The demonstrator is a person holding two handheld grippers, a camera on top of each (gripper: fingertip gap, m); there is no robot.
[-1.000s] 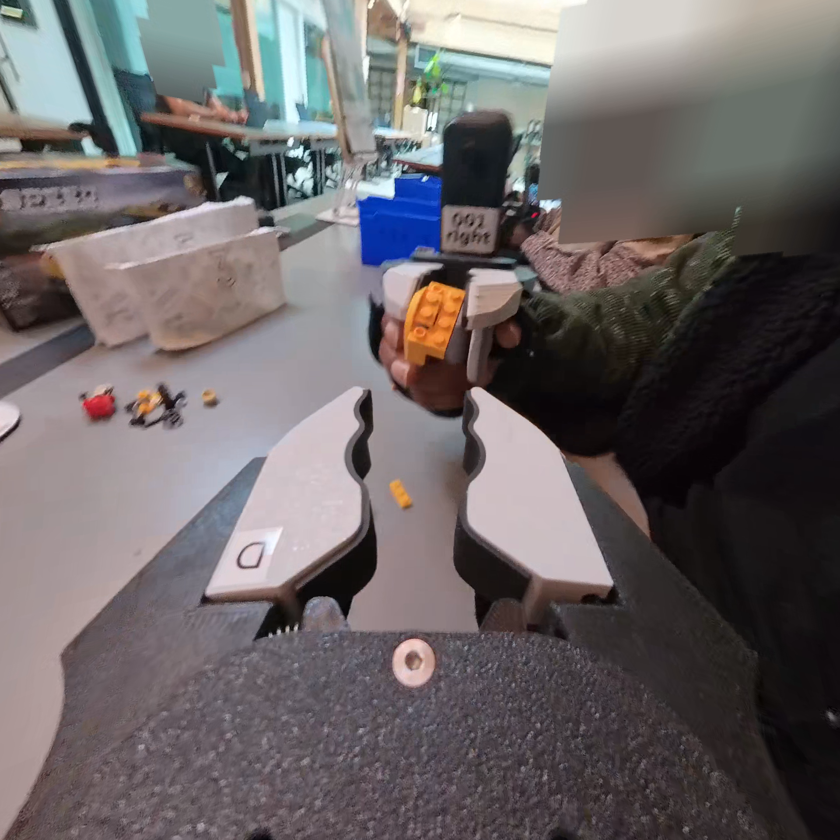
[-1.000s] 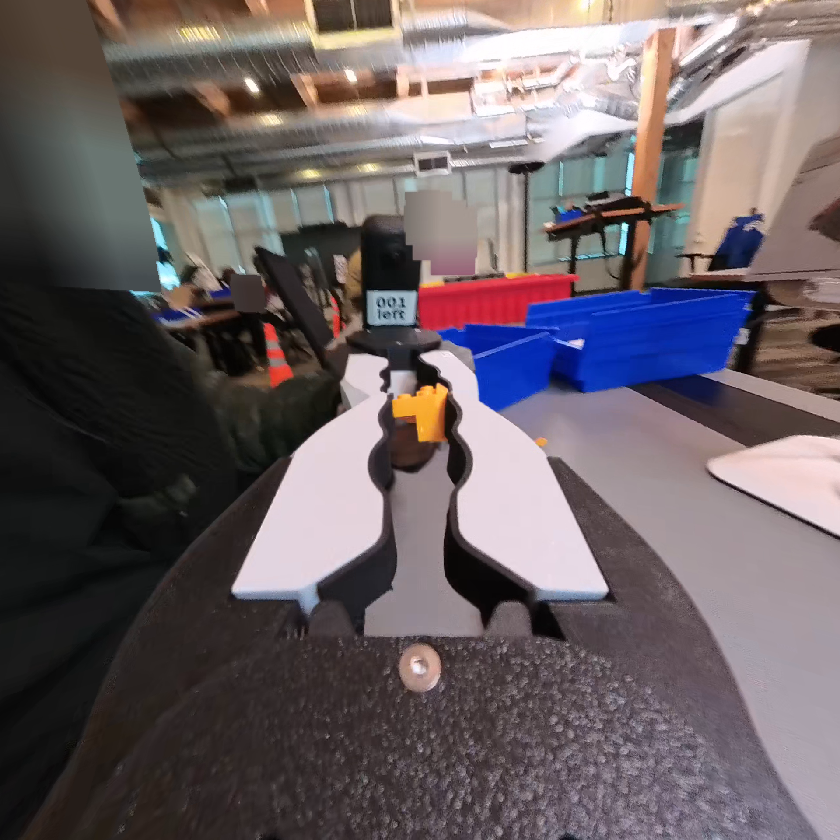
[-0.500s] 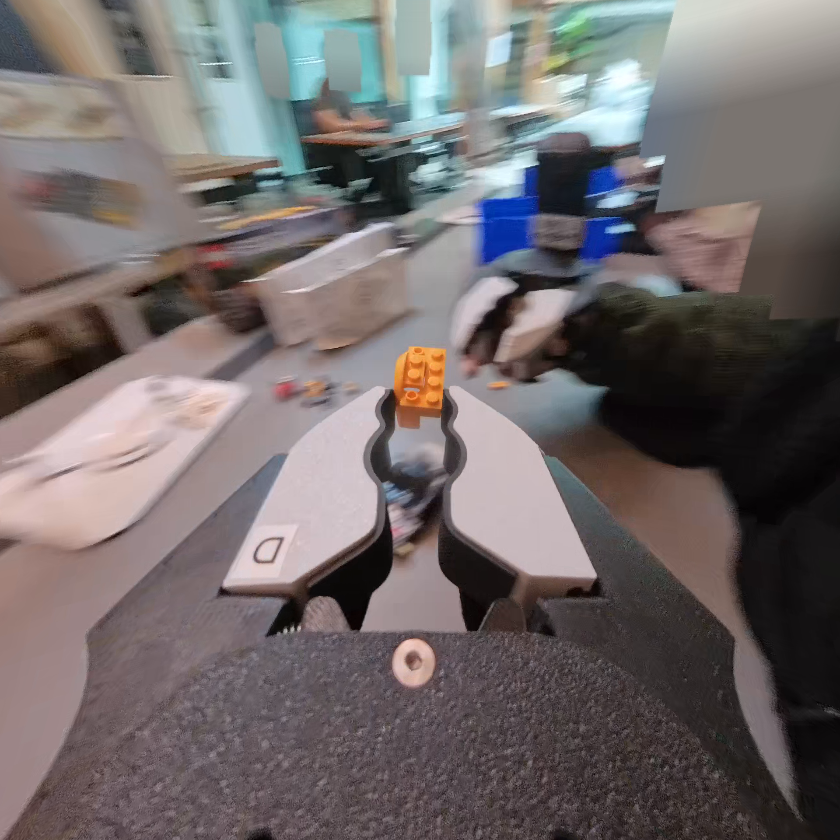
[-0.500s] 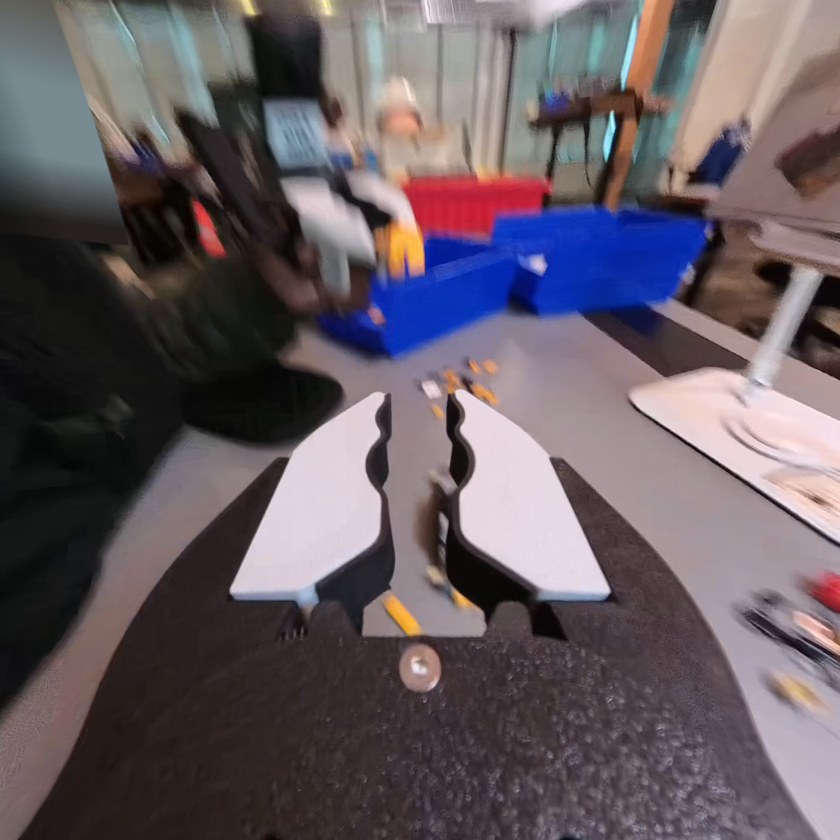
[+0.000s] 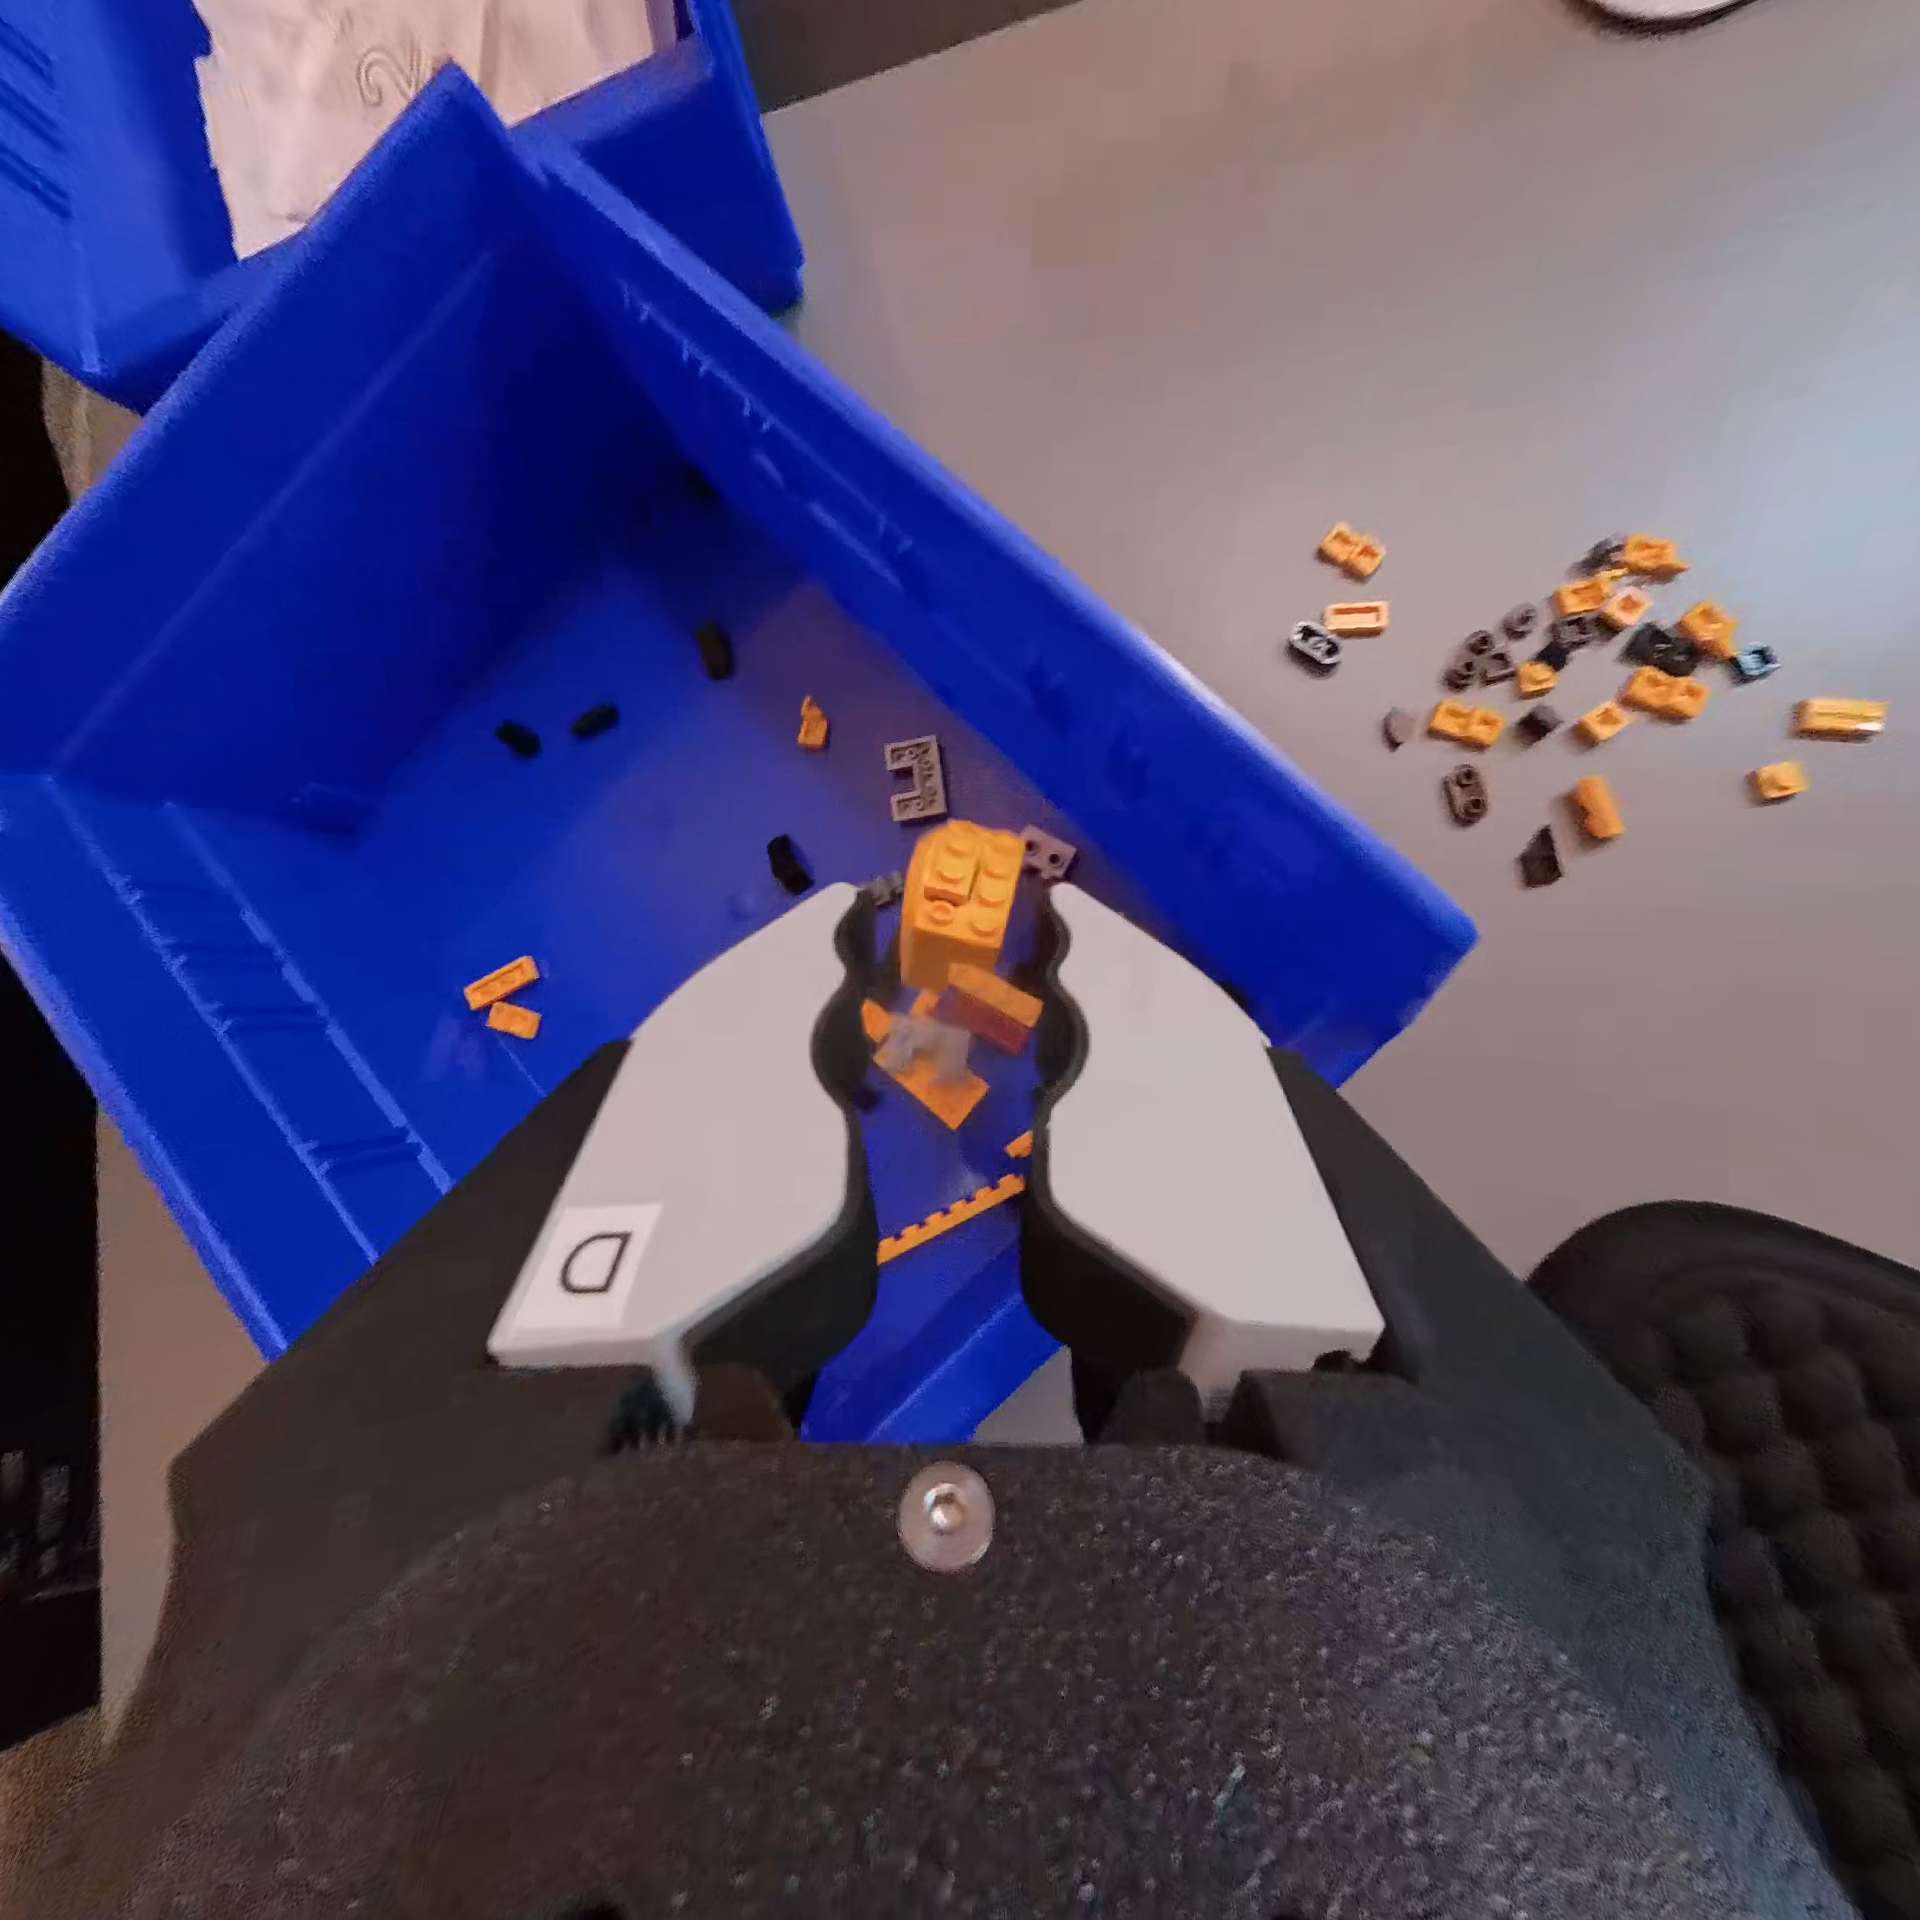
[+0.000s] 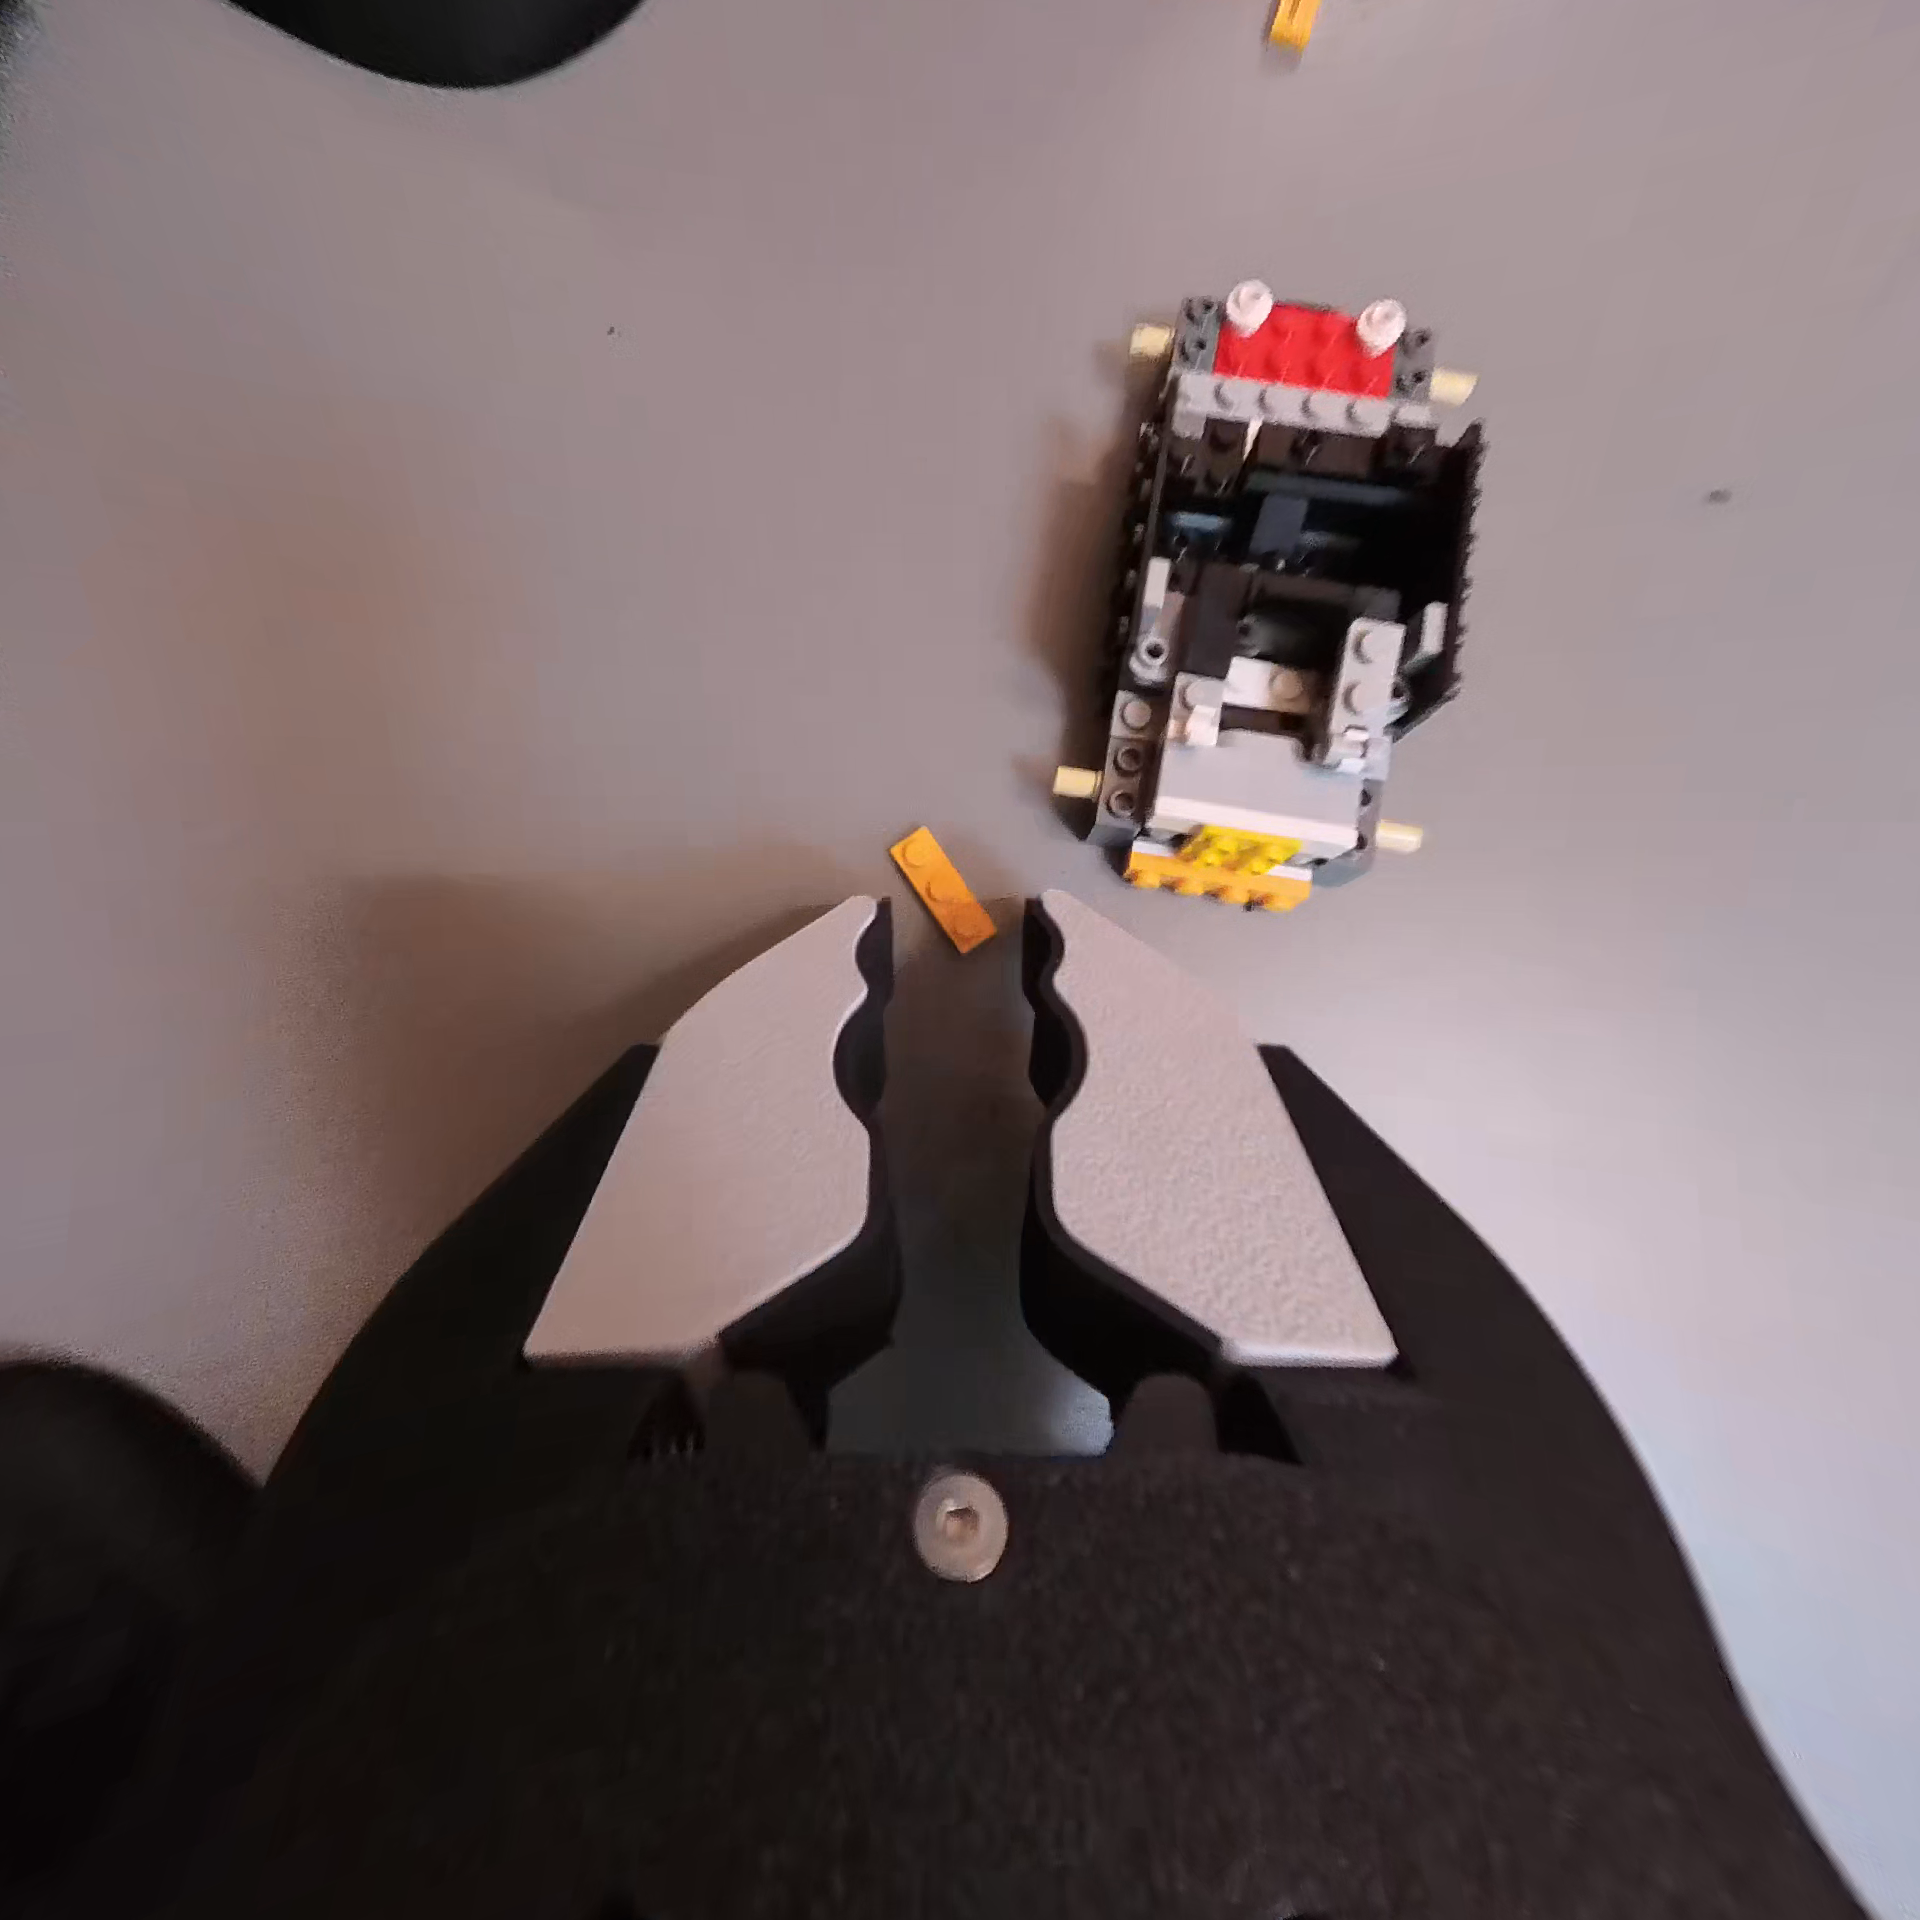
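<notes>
Orange brick: a chunky orange studded plastic brick (image 5: 961,899) with smaller orange and grey bits below it, above the floor of the bin, between the left tongs' tips.
Left tongs (image 5: 951,904): apart; blue shows on either side of the brick, so the pads do not appear to press on it.
Right tongs (image 6: 956,914): apart and bare, over a flat orange three-stud plate (image 6: 942,888) on the grey desk (image 6: 416,520), near a black, grey and red brick-built vehicle (image 6: 1288,603).
Blue plastic bin (image 5: 1247,790): holds few pieces: black bits (image 5: 597,719), a grey bracket plate (image 5: 916,777), orange plates (image 5: 502,982).
Second blue bin (image 5: 94,208): holds something white, crumpled (image 5: 416,94).
Outside the bins: a scatter of orange and dark pieces (image 5: 1600,665) on the desk.
</notes>
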